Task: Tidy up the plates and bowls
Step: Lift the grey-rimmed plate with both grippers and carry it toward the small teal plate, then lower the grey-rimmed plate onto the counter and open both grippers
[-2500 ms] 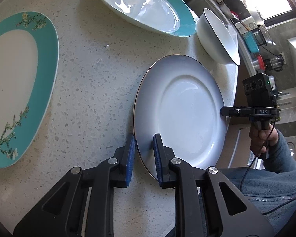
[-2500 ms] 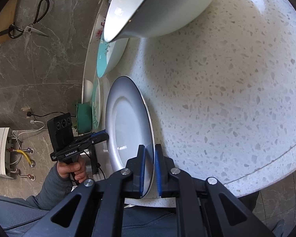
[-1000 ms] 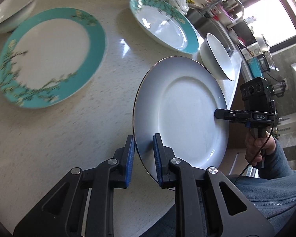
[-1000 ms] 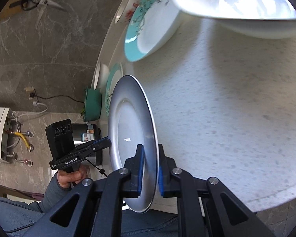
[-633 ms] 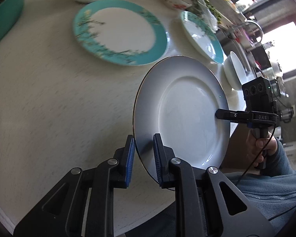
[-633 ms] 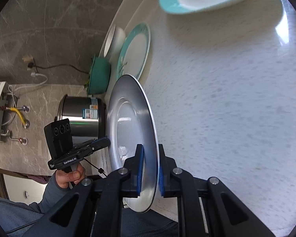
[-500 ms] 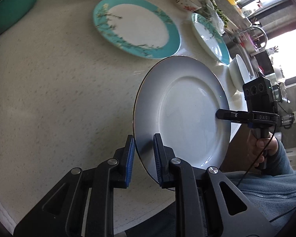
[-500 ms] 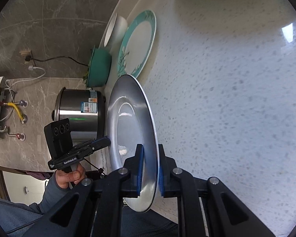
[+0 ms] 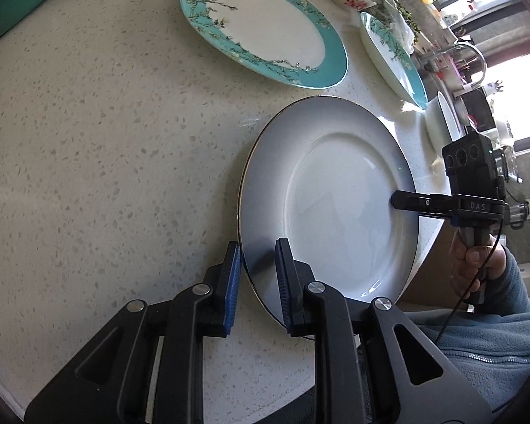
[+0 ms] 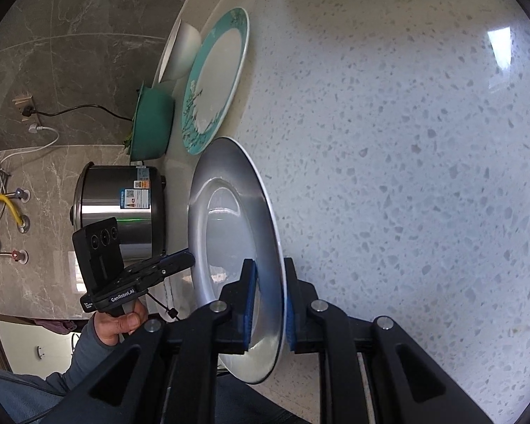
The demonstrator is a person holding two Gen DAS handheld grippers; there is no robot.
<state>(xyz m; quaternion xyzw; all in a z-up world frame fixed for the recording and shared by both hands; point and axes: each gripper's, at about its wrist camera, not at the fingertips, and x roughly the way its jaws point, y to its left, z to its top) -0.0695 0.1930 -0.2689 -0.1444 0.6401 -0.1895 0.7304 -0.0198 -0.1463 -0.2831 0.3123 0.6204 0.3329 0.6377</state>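
Claws (image 9: 258, 282) (image 10: 268, 304) pinch glossy round grey plate (image 9: 335, 205) (image 10: 229, 233) rim.

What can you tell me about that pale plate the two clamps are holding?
The pale plate is round and glossy, seemingly glazed ceramic, white at its centre shading to blue-grey at a broad rim with a thin dark edge line. It is empty and looks clean. The left gripper pinches its near rim; the right gripper clamps the opposite rim. It is above the speckled countertop near the edge, tilted; whether it touches the stone is unclear.

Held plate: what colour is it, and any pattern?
The plate is plain white shading to blue-grey at the rim, thin dark edge line, no pattern; clearest in the left wrist view.
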